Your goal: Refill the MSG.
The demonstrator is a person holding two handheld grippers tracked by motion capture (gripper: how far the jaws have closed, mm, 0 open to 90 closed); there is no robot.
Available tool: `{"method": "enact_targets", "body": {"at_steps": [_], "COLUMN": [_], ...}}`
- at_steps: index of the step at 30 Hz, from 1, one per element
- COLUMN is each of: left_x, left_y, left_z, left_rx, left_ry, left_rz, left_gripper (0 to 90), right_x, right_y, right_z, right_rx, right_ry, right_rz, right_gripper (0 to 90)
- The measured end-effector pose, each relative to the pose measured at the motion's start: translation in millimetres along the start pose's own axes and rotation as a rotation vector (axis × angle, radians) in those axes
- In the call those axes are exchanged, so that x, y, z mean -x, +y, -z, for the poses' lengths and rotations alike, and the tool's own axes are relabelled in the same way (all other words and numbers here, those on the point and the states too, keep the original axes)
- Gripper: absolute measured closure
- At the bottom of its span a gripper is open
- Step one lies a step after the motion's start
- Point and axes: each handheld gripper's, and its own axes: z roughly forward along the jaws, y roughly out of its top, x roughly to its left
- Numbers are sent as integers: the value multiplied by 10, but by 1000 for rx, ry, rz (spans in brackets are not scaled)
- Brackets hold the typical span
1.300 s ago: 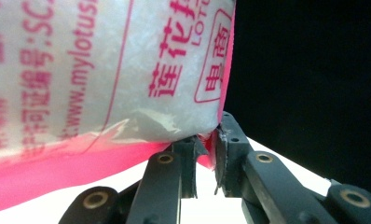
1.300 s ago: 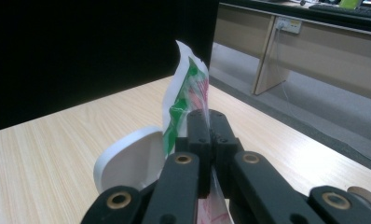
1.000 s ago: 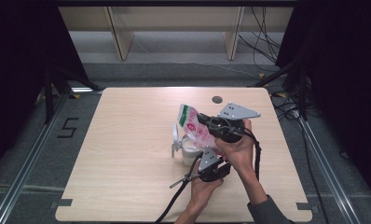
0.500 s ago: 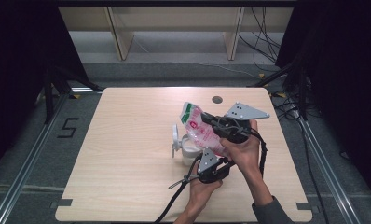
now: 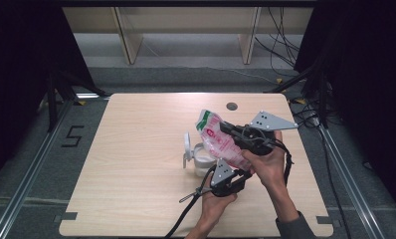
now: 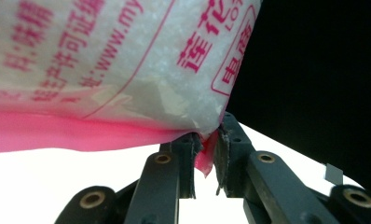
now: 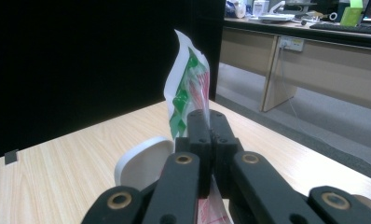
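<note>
My two claws hold the bag [image 5: 220, 142] slantwise above the white container [image 5: 202, 158] — right gripper [image 5: 229, 130] clamped on its far upper edge, left gripper [image 6: 206, 161] pinching its near pink corner — mouth just right of the container.

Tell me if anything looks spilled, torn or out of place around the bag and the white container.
Nothing looks spilled. The bag is held tilted above the white container, whose lid stands flipped open. The left gripper pinches the bag's pink corner; the right gripper clamps its edge. I can't tell whether the bag is torn.
</note>
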Motion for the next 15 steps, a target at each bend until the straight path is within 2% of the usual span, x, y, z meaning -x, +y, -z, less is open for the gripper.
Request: {"method": "enact_targets", "body": {"at_steps": [2, 5, 6, 7, 8, 10, 12, 15], "left_x": [-3, -6, -4, -3, -1, -14, -5, 4], "left_y": [-1, -10, -13, -15, -19, -26, -31, -33], "left_z": [15, 14, 19, 22, 22, 16, 16, 30], "left_rx": [-11, -8, -12, -15, -13, -11, -15, -27], "left_ry": [3, 0, 3, 2, 2, -11, -10, -6], "left_rz": [-11, -6, -7, -8, -2, 0, 12, 3], "left_gripper": [781, 776, 775, 774, 771, 759, 746, 737], "right_x": [3, 0, 19, 12, 17, 16, 19, 30], "right_y": [-6, -13, -15, -24, -27, -45, -51, -62], "right_z": [8, 26, 29, 40, 42, 71, 106, 151], "right_rx": [-1, 3, 11, 8, 6, 21, 22, 29], "right_ry": [18, 6, 7, 9, 26, 32, 31, 39], "right_rz": [-8, -17, 0, -25, -26, -39, -31, -46], "right_gripper": [900, 900, 900, 900, 900, 900, 900, 900]}}
